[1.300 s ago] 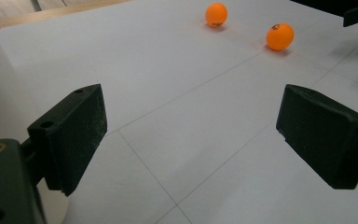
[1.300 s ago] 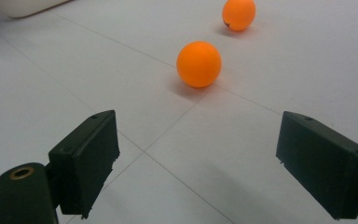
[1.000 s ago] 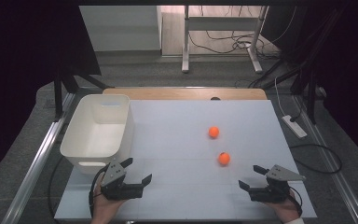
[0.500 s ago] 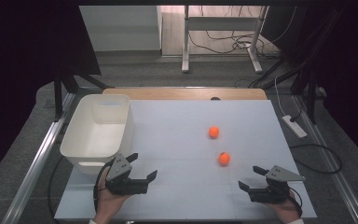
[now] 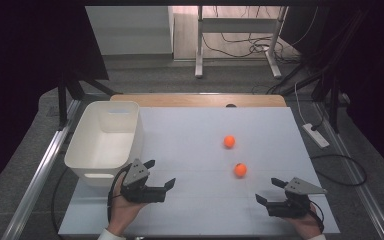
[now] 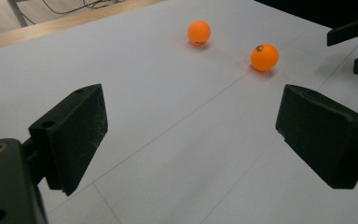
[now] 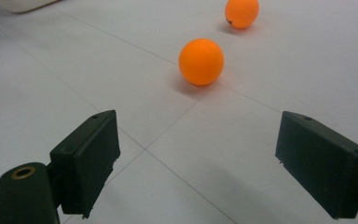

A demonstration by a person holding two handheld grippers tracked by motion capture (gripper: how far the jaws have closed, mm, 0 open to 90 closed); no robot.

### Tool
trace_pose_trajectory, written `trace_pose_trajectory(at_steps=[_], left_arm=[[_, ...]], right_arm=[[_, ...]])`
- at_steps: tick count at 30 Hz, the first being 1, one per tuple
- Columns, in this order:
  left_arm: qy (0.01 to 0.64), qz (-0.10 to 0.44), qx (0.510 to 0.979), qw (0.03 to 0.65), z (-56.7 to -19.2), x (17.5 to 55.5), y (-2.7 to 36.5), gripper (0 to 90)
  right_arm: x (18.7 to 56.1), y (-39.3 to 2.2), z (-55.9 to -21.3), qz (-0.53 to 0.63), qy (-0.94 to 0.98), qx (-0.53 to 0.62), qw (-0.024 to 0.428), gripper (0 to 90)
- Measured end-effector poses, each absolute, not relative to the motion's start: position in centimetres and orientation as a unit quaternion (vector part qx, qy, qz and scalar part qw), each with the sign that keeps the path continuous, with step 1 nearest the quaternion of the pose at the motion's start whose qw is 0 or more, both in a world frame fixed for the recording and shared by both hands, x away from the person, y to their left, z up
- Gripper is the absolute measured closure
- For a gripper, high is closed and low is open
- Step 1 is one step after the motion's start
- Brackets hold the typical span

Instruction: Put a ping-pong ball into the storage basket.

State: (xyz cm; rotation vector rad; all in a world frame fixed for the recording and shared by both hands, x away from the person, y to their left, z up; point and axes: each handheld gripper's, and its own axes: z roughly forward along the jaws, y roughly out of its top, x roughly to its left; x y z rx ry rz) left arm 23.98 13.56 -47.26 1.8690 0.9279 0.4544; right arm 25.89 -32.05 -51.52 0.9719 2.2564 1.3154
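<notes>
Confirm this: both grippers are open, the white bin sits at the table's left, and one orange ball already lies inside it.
Not quite. The white bin holds no ball: both orange balls lie on the table, as the high view shows. The rest stands.

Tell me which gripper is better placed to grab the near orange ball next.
Probably right. The right gripper is open, aimed at the near ball, with bare table between. The left gripper, also open, sits by the white bin, farther from both balls.
</notes>
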Motion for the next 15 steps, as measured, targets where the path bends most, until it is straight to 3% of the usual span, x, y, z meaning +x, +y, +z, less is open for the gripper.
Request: trace_pose_trajectory(at_steps=[15], left_arm=[[0.372, 0.177, 0.779, 0.473, -47.0, 24.8, 12.3, 10.0]], right_arm=[[25.9, -32.0, -51.5, 0.467, 0.796, 0.344, 0.175, 13.2]])
